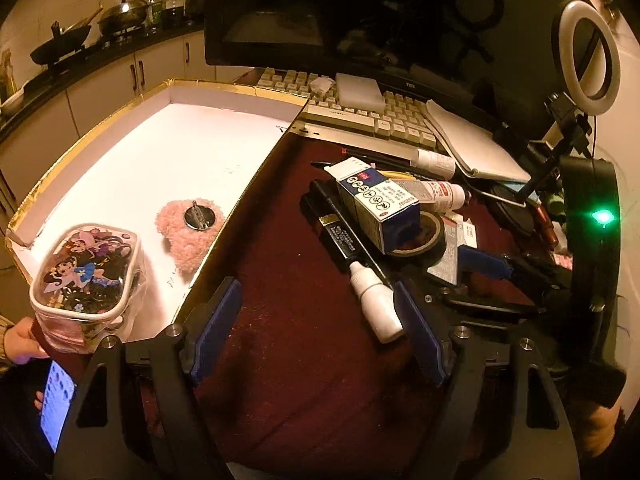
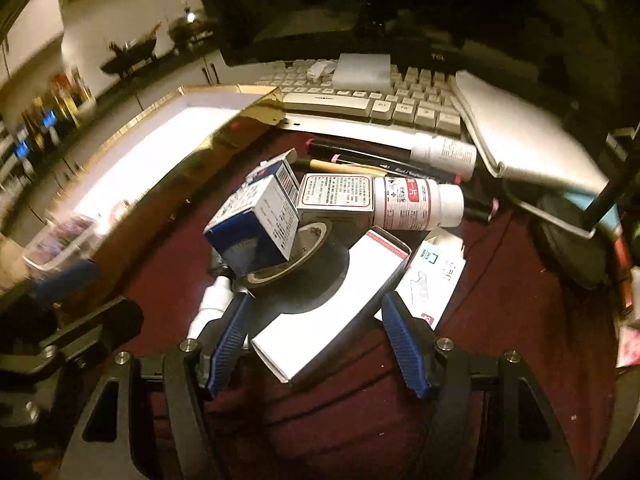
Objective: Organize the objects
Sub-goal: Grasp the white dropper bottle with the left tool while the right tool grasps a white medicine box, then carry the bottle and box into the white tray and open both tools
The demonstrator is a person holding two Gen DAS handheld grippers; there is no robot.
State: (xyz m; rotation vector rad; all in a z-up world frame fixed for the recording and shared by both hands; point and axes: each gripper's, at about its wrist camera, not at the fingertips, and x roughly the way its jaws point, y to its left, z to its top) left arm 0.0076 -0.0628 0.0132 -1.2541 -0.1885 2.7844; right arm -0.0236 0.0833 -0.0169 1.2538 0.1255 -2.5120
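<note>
Box (image 2: pixel 336 316), a flat white carton lying on the tabletop (image 2: pixel 500 320) partly under the tape roll (image 2: pixel 298 256), sits between the right gripper's (image 2: pixel 316 336) wide-open fingers; likely light and crushable, grip its long edges gently; left gripper (image 1: pixel 316 332) wide open, empty.

Motion blur is smearing your pouch (image 2: pixel 60 240) in the right view. The tape roll (image 2: pixel 296 264) is hiding part of the white box (image 2: pixel 320 332).

Dim kitchen counter (image 1: pixel 100 46) (warm light)
</note>
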